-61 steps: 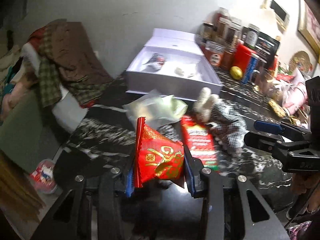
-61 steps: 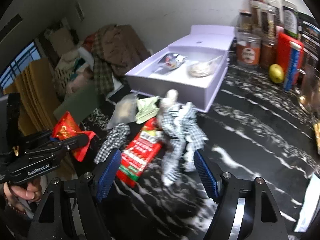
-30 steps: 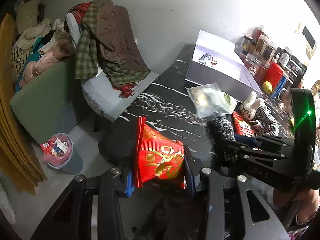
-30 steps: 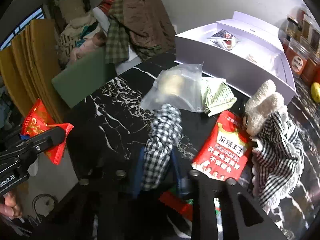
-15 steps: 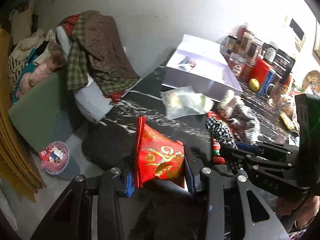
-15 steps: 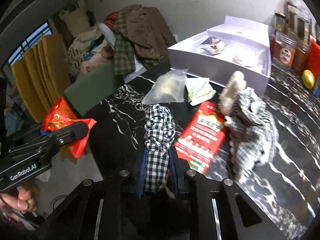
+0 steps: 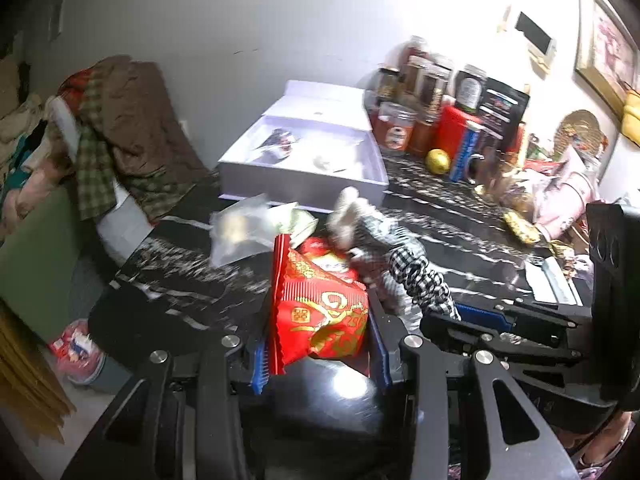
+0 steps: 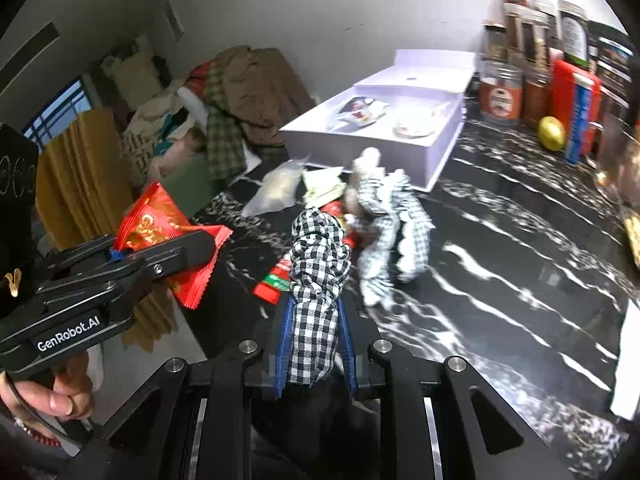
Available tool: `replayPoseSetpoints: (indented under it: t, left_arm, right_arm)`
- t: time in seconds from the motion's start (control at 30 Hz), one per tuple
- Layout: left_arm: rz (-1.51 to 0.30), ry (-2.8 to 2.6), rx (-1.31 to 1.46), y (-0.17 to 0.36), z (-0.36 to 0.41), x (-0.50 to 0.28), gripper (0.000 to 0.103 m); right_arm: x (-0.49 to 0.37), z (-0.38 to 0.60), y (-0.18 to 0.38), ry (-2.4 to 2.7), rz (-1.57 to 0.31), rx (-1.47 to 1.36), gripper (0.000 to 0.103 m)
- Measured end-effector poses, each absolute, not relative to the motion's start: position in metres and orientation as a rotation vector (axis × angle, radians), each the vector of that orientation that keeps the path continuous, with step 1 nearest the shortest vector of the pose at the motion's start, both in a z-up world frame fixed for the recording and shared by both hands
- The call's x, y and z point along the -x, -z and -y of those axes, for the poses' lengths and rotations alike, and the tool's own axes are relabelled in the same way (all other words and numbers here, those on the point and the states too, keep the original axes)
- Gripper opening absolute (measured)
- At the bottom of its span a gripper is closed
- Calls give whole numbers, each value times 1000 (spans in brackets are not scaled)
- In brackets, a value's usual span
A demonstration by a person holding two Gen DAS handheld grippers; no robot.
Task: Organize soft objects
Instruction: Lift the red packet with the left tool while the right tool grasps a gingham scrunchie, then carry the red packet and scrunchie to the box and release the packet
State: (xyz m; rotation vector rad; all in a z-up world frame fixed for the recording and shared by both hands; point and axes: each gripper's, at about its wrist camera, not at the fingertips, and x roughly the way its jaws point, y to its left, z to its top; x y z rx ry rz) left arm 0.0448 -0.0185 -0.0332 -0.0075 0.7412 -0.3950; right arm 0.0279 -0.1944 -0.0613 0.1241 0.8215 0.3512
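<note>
Red foil shows between the narrow jaws of the left gripper, which pinch a snack bag by its lower half so that the crimped top stands free above the near edge of the bench. The right gripper clamps a checked cloth the same way, its bunched upper part standing upright past the pads; a grip low on a soft thing probably keeps it from flopping or slipping out while carried. Both loads hang clear of the bench, just beside each other. Beyond them a white box sits open toward the back left corner with a packet or two already inside, so it looks like the collecting place, and both grippers point roughly that way. Between grippers and box lie a clear bag, a second red packet and a checked plush toy, close together near the box's front wall, likely next to be sorted.
</note>
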Motion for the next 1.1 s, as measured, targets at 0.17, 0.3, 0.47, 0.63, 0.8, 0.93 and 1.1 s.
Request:
replayPoseSetpoints:
  t: [0.17,0.3,0.47,0.63,0.8,0.93,1.1]
  left_arm:
    - [-719,441,-10,22,43,-49,39]
    - [-702,465,-23,13,56,-54,39]
    - [-669,485,-38,-1,66,-65,39]
    - [-616,496,-31,-19,72,-85,39]
    - [-563,503,-40,-38,79,-111,39]
    - [-519,500,-39,-53,83,-133,39]
    - [-476,506,-52,-66,90,-161,39]
  right_arm:
    - [-26,212,53,-329,-800,-143,22]
    - [-28,223,43,-321,-774,-146,22]
    - [-36,234,25,-311,-736,-133,22]
    - [-50,244,11,-290,-705,-132,22]
    - [-68,256,-1,-263,-672,-128,22]
    - [-87,266,-11,-245,-654,-130,22]
    - [-114,275,-24,-235,-617,-106,22]
